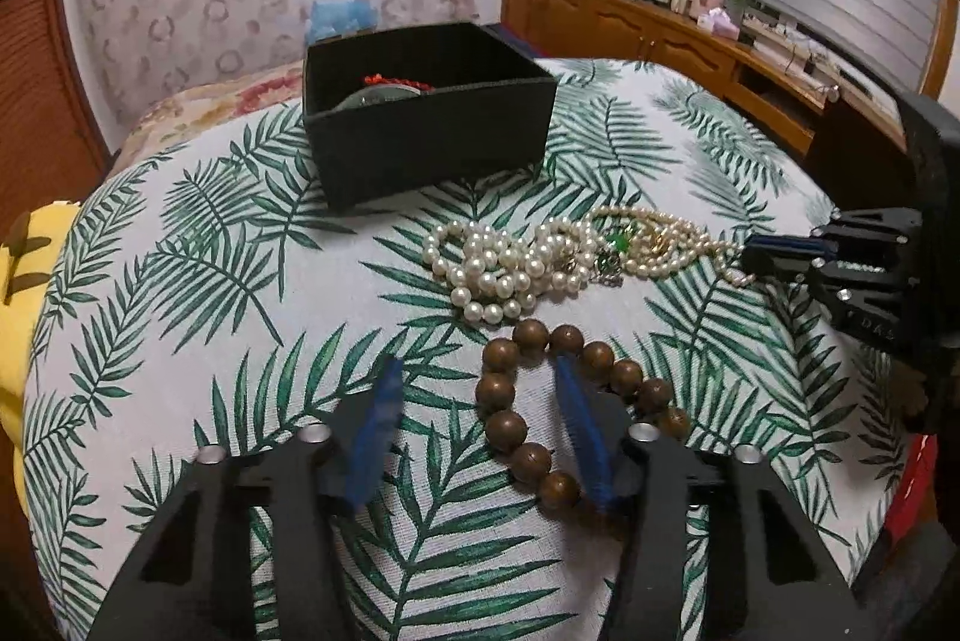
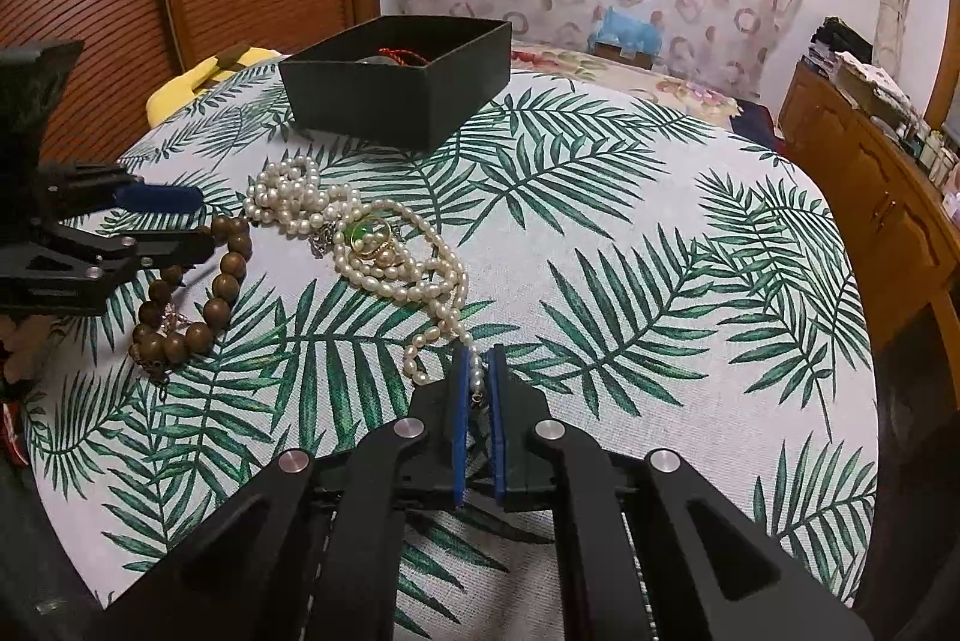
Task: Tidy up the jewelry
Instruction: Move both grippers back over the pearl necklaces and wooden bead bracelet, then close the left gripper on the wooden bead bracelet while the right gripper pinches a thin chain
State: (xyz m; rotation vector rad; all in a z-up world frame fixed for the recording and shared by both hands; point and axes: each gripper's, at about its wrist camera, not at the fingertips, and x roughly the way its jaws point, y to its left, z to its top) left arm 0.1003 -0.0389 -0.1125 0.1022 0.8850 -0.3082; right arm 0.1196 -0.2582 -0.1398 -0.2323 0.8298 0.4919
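Tangling is the main risk: the right gripper (image 2: 479,371) is clamped on the tail end of the thin pearl strand (image 2: 420,269), right at the clasp, and the rest of that strand runs back into the heap on the worktop (image 2: 660,251), looped over the chunky pearl necklace (image 2: 288,197) and around a green pendant w/ gold rim (image 2: 366,236). If it lifts from here, the strand probably drags the pendant and maybe the bigger pearls along, so several pieces could come up together or slide off toward the worktop edge. Grip is only on the last few small beads, so a snag may also pull the strand out from btw the blue pads, or strain the string at the clasp. The left gripper (image 1: 474,389) is spread wide, low over the wooden bead bracelet (image 1: 528,401); one finger sits inside the loop of beads, the other outside on bare cloth, nothing held yet. Closing there would likely catch only one side of the loop, and round beads tend to roll out from flat pads; a small chain lies by the bracelet in the right view and could get nipped too. The black box (image 1: 420,119) stands farther back, well apart from the pile, open-topped, w/ a red cord item and something glassy already inside; hard to tell more. The box is light-looking, so a dragged strand catching its wall might shove it. Both grippers work near the same heap, so a pull on the right could shift the beads the left is lining up on.
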